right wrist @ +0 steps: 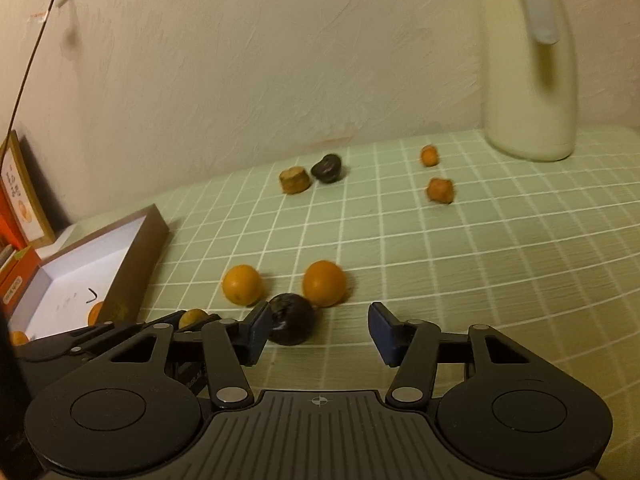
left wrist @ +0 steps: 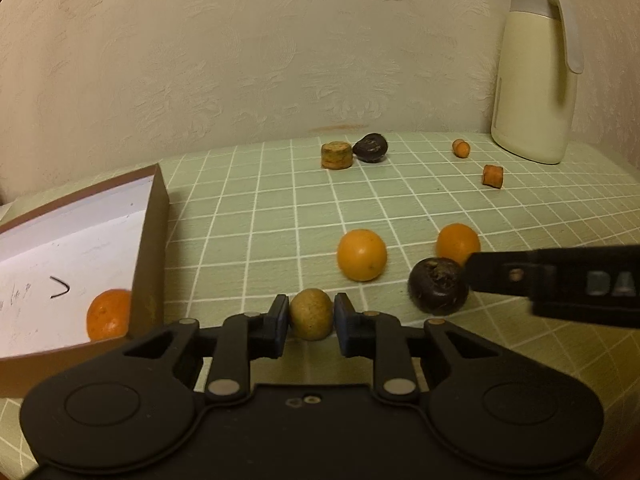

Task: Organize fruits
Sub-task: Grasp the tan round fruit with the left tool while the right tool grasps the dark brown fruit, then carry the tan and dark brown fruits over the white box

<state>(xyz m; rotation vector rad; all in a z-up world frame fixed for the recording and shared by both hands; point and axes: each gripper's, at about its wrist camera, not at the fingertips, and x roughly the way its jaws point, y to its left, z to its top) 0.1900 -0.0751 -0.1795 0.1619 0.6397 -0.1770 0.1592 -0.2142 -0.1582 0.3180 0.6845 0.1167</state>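
With my left gripper clamped on the yellowish fruit, I'd lift straight, then clear the box wall at the table's left edge, while my right gripper gapes half-wide, one pad beside the dark fruit.

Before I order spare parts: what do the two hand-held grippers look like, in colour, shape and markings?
Both look alike. The left hand-held gripper is matte black, with two round discs at its base, linkage bars with silver rivets, and dark blue pads on its fingers. The right hand-held gripper has a ribbed centre plate with a small crosshair mark. Raised letters show on its side in the left view. No cables or sleeves are visible.
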